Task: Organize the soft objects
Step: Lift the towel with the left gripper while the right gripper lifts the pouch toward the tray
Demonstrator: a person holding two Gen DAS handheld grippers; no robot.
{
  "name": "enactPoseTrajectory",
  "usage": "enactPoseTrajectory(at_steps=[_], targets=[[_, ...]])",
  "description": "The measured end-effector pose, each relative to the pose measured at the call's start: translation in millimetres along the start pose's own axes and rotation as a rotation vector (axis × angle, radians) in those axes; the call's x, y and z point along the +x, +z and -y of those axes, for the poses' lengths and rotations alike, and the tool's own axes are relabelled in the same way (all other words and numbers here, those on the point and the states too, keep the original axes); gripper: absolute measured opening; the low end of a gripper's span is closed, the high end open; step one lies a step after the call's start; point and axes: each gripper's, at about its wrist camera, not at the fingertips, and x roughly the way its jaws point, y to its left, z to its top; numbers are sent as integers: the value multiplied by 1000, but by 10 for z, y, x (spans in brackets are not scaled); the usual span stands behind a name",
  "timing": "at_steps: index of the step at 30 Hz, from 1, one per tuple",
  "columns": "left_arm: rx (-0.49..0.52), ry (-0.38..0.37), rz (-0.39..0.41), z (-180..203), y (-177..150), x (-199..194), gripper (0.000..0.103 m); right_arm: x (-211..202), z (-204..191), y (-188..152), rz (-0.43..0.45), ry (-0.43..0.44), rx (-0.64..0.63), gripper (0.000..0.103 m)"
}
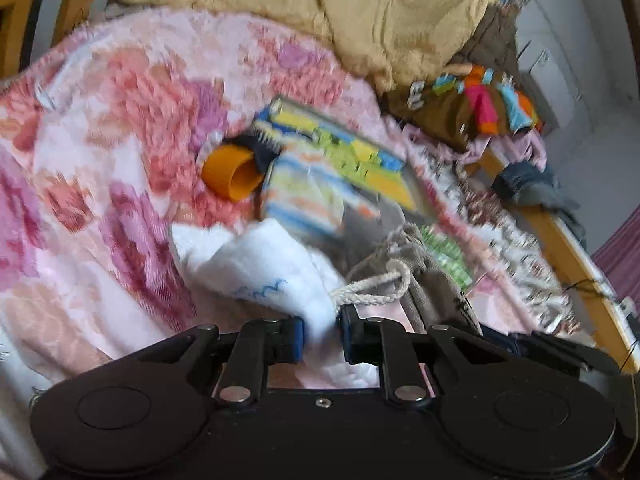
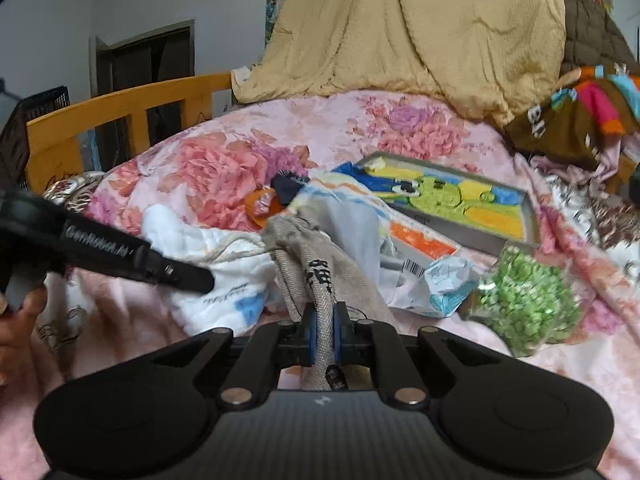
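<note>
Blue pads of my right gripper (image 2: 323,338) pinch grey drawstring bag (image 2: 316,264); my left gripper (image 1: 322,334) pinches white cloth (image 1: 260,264). Both soft things near bed's front edge, on floral blanket (image 2: 224,160). Best: lift together, keep cord (image 1: 372,286) from snagging cloth.

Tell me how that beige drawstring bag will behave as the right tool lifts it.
The beige drawstring bag will probably hang limp: its cloth already folds and creases where the right tool pinches it. It looks nearly empty, so likely light. Its loose cord trails over the white cloth and may drag it.
</note>
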Motion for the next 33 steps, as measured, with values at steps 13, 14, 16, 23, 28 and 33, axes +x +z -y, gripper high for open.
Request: enactPoseTrajectory(at_steps=[13,14,16,23,28,33], targets=[[112,-100,237,510,601,-654,18,-738,-64,1223,125,-70,-26,8],[135,-101,241,546,620,-675,18,-765,-26,1323,131,-71,-22,8],[183,-98,236,641,692,-653,18,-803,41,1493,143,-77,-28,8],[291,-76,243,710,1071,-485,18,-592,136,1807,169,-112,-108,8],[284,-42,258,701,1407,-165,18,-155,421,1832,194,-98,-34,8],[321,-2,215,691,1577,388,12,306,833,1798,237,-118,39,8]])
